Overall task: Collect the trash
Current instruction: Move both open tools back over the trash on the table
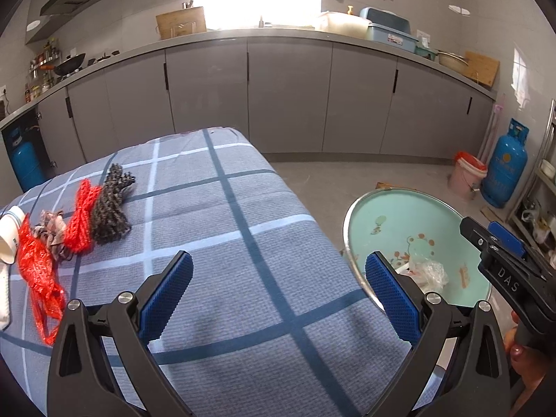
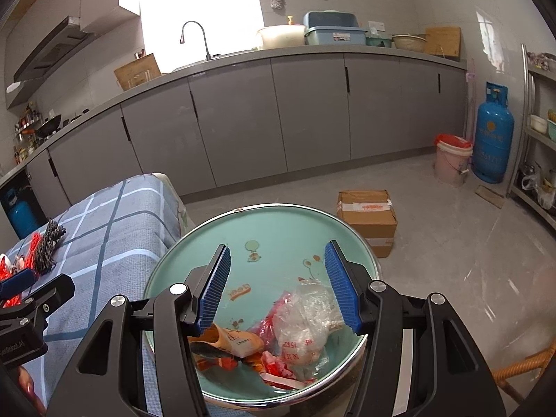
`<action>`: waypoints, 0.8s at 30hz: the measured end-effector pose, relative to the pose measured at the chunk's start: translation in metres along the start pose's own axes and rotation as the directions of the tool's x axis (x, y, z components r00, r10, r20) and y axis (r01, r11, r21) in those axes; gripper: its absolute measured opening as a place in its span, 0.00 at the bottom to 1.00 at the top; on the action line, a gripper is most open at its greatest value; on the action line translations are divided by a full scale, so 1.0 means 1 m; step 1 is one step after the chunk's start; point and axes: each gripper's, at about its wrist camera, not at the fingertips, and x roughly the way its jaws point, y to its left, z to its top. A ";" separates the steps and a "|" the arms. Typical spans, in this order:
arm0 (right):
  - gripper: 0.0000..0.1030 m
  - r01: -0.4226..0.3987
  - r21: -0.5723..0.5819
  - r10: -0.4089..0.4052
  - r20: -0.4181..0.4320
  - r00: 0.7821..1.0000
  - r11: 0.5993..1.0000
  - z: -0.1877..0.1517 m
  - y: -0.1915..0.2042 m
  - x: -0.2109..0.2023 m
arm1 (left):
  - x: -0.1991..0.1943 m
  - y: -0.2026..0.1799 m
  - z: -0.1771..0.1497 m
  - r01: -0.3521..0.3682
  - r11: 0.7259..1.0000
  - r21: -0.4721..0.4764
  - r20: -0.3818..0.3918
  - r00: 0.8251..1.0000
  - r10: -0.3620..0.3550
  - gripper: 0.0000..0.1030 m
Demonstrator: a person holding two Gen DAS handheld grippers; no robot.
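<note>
Below your wide-open, empty right gripper (image 2: 278, 286) the round mint-green basin (image 2: 278, 222) holds wrappers; swing your open left gripper (image 1: 278, 290) leftward to the red plastic netting (image 1: 36, 271).

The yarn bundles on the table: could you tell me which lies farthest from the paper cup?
The grey-black bundle, rightmost; the red bundle lies between it and the cup.

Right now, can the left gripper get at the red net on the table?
Probably yes. The left gripper is open and empty, the red net lies uncovered left of it, and nothing stands between them on the table.
</note>
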 end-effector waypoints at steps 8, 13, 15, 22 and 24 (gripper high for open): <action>0.56 -0.063 -0.078 0.064 0.014 0.998 0.995 0.001 0.034 -0.008 | -0.019 0.034 -0.002 -0.038 0.998 -0.054 0.014 0.999 0.039 0.95; 0.57 -0.118 -0.121 0.121 0.015 0.993 0.986 0.006 0.063 -0.016 | -0.032 0.065 -0.006 -0.074 0.992 -0.098 0.014 0.997 0.076 0.95; 0.58 -0.136 -0.129 0.139 0.013 0.990 0.982 0.008 0.072 -0.018 | -0.037 0.077 -0.007 -0.091 0.989 -0.114 0.018 0.995 0.093 0.95; 0.61 -0.211 -0.188 0.214 -0.005 0.977 0.959 0.009 0.119 -0.026 | -0.054 0.116 -0.013 -0.145 0.976 -0.161 0.029 0.988 0.152 0.95; 0.62 -0.233 -0.192 0.235 -0.012 0.972 0.953 0.008 0.131 -0.027 | -0.058 0.126 -0.016 -0.161 0.973 -0.167 0.029 0.985 0.168 0.95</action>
